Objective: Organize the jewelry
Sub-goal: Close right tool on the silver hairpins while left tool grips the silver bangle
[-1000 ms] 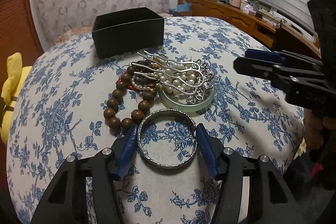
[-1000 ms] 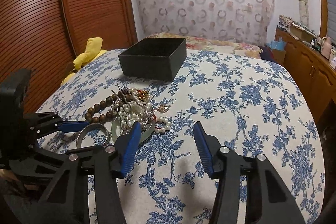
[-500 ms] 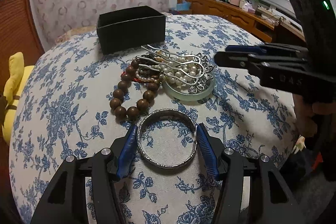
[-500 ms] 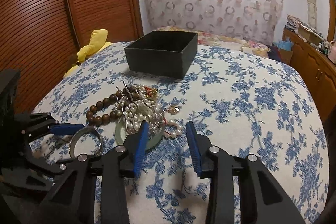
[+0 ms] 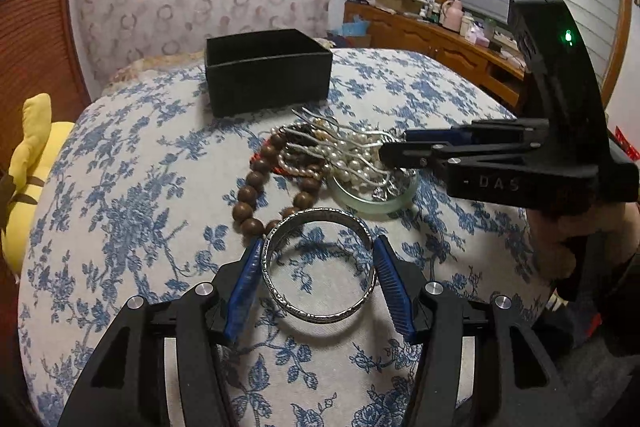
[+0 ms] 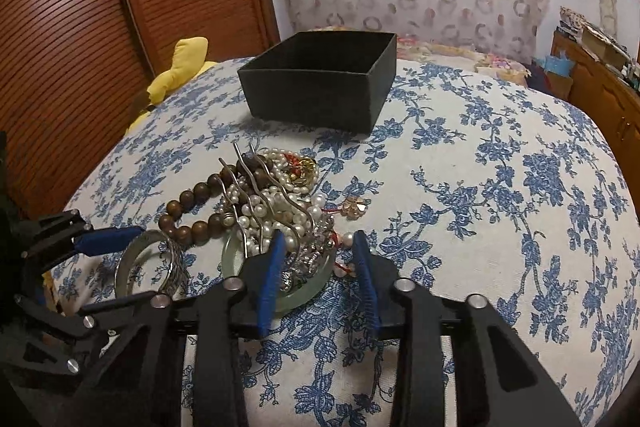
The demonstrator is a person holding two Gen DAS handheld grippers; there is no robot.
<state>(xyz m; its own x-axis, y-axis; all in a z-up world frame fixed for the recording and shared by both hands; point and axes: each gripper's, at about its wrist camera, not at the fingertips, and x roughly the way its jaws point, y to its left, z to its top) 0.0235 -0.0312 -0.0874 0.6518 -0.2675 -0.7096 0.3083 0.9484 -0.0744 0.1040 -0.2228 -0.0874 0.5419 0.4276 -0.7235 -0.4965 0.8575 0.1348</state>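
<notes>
The right gripper [image 6: 318, 251] has moved in over the jewelry pile and its jaws have just been closing, now set around the silver hair comb [image 6: 276, 211] and the edge of the green bangle [image 6: 304, 297], though whether the pads already bite I cannot tell. The left gripper [image 5: 318, 259] stays released, straddling the silver bangle [image 5: 320, 263] on the floral tabletop [image 5: 132, 203]. The black box [image 6: 320, 83] behind the pile looks unfilled, so sorting seems barely started
</notes>
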